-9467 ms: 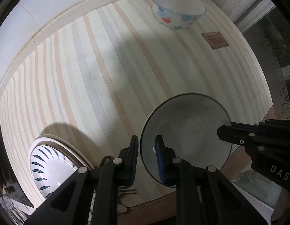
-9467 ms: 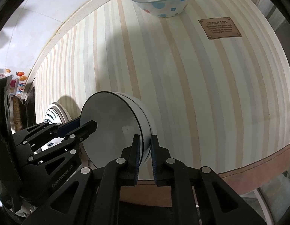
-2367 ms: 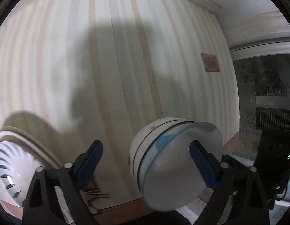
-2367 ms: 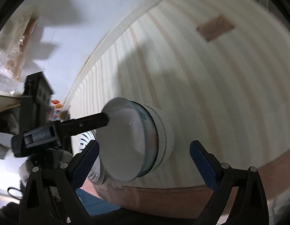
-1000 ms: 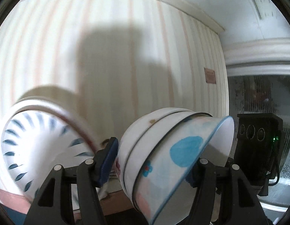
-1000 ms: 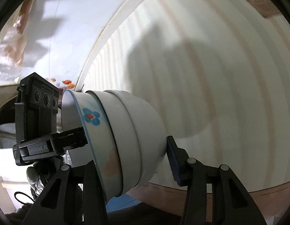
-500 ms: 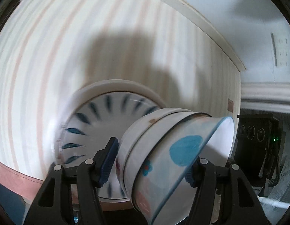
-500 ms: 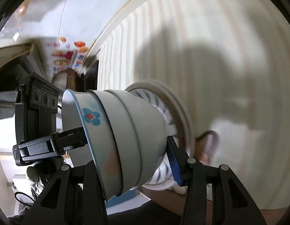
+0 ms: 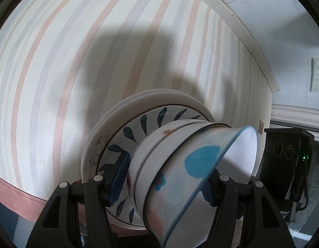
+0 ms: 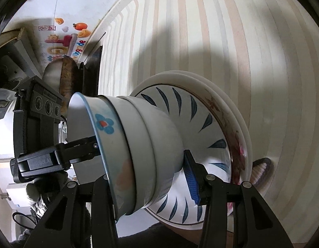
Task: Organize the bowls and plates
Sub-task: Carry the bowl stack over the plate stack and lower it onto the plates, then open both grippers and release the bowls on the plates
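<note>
The bowl stack [image 9: 180,177] [image 10: 134,150], three nested bowls with the blue-dotted, flower-printed one innermost, hangs directly over the plate stack [image 9: 118,136] [image 10: 211,111], base toward the leaf-patterned top plate; whether it touches cannot be told. Your left gripper [image 9: 163,177] and right gripper [image 10: 147,175] each clamp the stack across its sides, jaws spread wide around the walls. The stack's axis points at the plates' centre, so lowering along it looks like the coming move. Beneath the plates lies the striped tablecloth [image 9: 56,62].
</note>
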### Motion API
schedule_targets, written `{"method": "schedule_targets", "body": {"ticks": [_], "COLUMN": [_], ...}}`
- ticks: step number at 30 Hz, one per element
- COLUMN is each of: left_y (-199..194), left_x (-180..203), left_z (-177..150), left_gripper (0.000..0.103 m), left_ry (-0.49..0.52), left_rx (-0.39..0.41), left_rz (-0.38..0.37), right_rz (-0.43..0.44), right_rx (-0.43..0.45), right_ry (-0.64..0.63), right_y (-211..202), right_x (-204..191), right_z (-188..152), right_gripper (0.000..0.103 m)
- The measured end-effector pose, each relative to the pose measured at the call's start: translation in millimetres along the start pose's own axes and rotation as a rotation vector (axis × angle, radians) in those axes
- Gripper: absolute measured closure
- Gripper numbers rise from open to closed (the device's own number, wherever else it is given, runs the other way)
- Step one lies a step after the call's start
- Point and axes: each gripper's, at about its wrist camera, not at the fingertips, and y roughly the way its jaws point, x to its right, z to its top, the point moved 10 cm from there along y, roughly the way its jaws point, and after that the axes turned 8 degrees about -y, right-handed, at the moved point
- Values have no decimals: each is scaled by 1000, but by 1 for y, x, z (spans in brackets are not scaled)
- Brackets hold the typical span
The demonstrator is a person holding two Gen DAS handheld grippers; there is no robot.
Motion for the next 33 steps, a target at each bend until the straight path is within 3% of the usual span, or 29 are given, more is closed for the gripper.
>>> {"method": "schedule_targets", "body": {"ticks": [12, 20, 28, 29, 31, 33], "left_y": [-6, -31, -77, -85, -100, -112], "left_x": [-3, -6, -4, -4, -3, -3], "left_z": [0, -7, -25, -27, -33, -37], "left_gripper": [43, 43, 42, 39, 15, 11], "left_ry": [44, 127, 198, 208, 233, 243], "left_rx": [9, 134, 281, 312, 367, 407], "left_rz": [29, 178, 258, 270, 302, 305], "right_rz": [-21, -64, -175, -202, -259, -311], "right_rx": [6, 17, 103, 118, 146, 188], "right_ry": [8, -3, -69, -80, -99, -122], "right_y": [3, 0, -42, -50, -63, -78], "right_x": [-1, -5, -23, -27, -33, -43], "right_z": [3, 1, -4, -7, -11, -17], "right_gripper": [55, 54, 53, 51, 39, 19]}}
